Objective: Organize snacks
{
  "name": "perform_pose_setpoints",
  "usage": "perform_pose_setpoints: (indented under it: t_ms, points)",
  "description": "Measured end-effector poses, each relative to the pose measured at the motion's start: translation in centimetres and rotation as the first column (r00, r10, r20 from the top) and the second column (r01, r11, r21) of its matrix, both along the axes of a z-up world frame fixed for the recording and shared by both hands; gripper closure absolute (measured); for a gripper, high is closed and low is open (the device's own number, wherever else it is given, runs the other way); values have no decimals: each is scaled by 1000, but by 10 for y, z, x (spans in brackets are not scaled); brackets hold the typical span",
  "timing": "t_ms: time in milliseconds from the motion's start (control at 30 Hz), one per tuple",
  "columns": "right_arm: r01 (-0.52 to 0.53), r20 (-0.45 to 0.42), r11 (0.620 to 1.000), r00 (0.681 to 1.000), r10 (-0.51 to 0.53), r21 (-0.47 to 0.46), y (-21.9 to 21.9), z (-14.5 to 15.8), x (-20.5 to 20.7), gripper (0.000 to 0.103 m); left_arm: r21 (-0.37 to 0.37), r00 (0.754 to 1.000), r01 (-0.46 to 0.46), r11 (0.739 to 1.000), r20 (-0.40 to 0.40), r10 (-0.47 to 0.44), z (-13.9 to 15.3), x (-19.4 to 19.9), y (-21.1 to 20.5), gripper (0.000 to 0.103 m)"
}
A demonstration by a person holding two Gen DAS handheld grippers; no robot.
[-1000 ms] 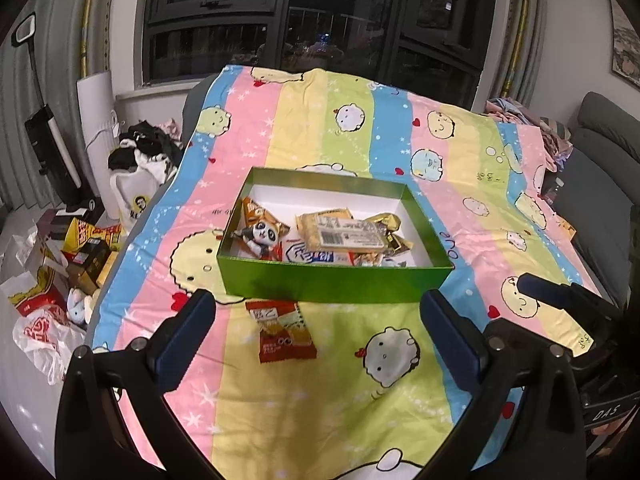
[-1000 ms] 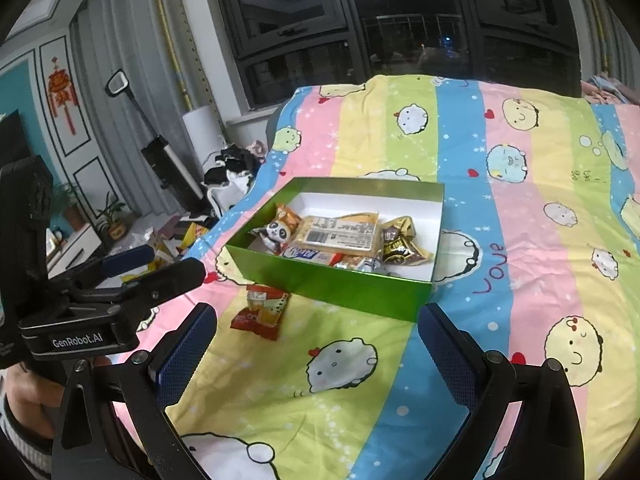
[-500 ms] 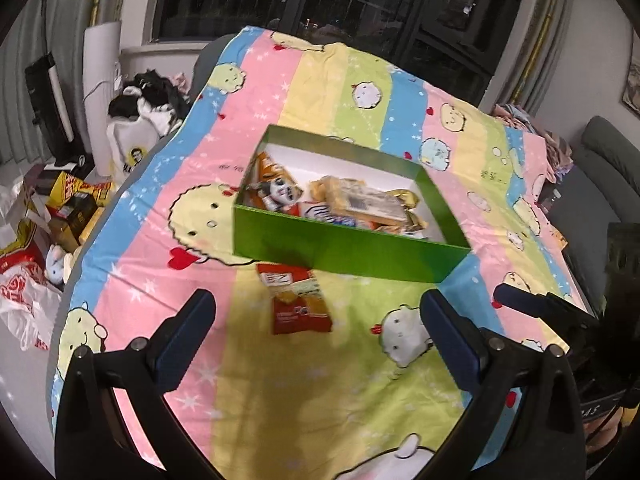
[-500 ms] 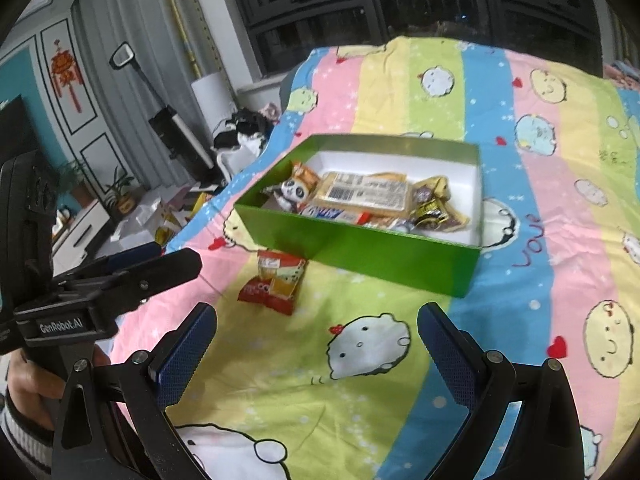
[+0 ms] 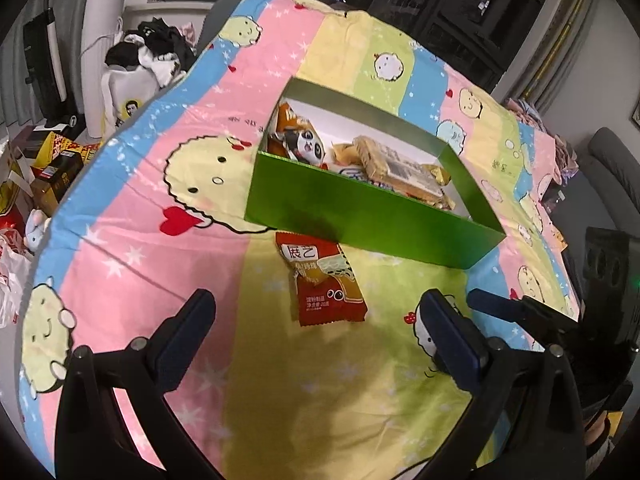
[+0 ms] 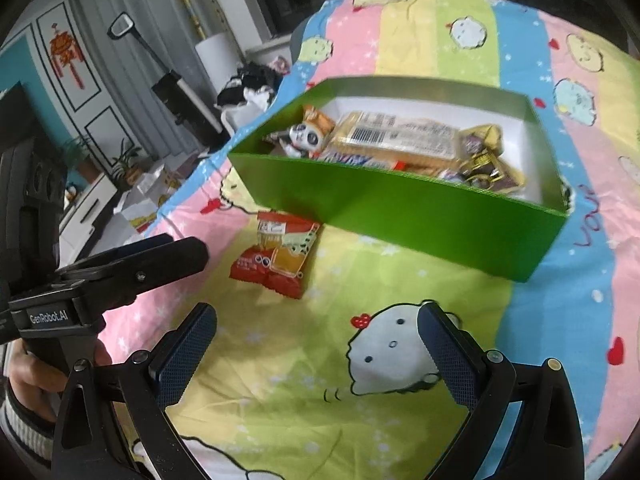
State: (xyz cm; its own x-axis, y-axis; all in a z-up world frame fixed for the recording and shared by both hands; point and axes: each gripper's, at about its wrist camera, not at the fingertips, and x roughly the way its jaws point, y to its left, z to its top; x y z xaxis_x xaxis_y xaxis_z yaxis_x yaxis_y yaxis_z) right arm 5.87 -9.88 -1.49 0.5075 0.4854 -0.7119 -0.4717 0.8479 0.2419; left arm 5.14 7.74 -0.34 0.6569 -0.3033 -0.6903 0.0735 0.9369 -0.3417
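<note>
Your left gripper (image 5: 318,320) hangs over the bed (image 5: 136,248) with its jaws spread wide and nothing between them; the red snack packet (image 5: 326,284) lies flat on the striped cartoon bedsheet (image 5: 280,380) just ahead of the fingertips, roughly centred in the gap. The packet's far end sits right at the near wall of the green box (image 5: 360,216) (touching or a hair short of it, you cannot tell from here).

Your right gripper (image 6: 318,334) is also released, jaws wide apart and empty, above a white cartoon figure printed on the sheet. From this side the red snack packet (image 6: 278,254) lies ahead and to the left of the jaws, beside the near left corner of the green box (image 6: 400,208). Your left gripper (image 6: 132,264) reaches in from the left edge of this view, its dark fingers pointing toward the packet, with your hand (image 6: 32,384) wrapped around its grip below.

Inside the box, against its white floor, lie several snacks: a panda-print packet (image 6: 302,136) at the left end, a long clear-wrapped biscuit pack (image 6: 394,136) with a barcode across the middle, and gold-wrapped sweets (image 6: 486,160) toward the right end. The box stands open on the bed, lidless.
</note>
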Motion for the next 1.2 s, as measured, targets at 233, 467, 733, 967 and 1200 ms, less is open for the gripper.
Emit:
perform_pose_setpoints:
  t_ms: [233, 467, 733, 967, 1200]
  points:
    - [-49, -13, 999, 999, 49, -13, 13, -13, 9, 3, 24, 999, 23, 999, -30, -22, -11, 13, -4, 1]
    - [-68, -32, 998, 997, 68, -1, 21, -23, 19, 4, 33, 998, 39, 999, -50, -37, -16, 21, -5, 2]
    - [-86, -19, 996, 996, 86, -12, 29, -25, 25, 10, 27, 997, 57, 998, -60, -56, -19, 26, -9, 4]
    - [-115, -31, 993, 993, 115, -29, 36, -33, 28, 25, 6, 996, 66, 998, -66, -66, -24, 29, -7, 14]
    - [-148, -21, 989, 989, 148, -26, 46, -34, 34, 34, -26, 992, 93, 995, -84, -95, -32, 34, -9, 35]
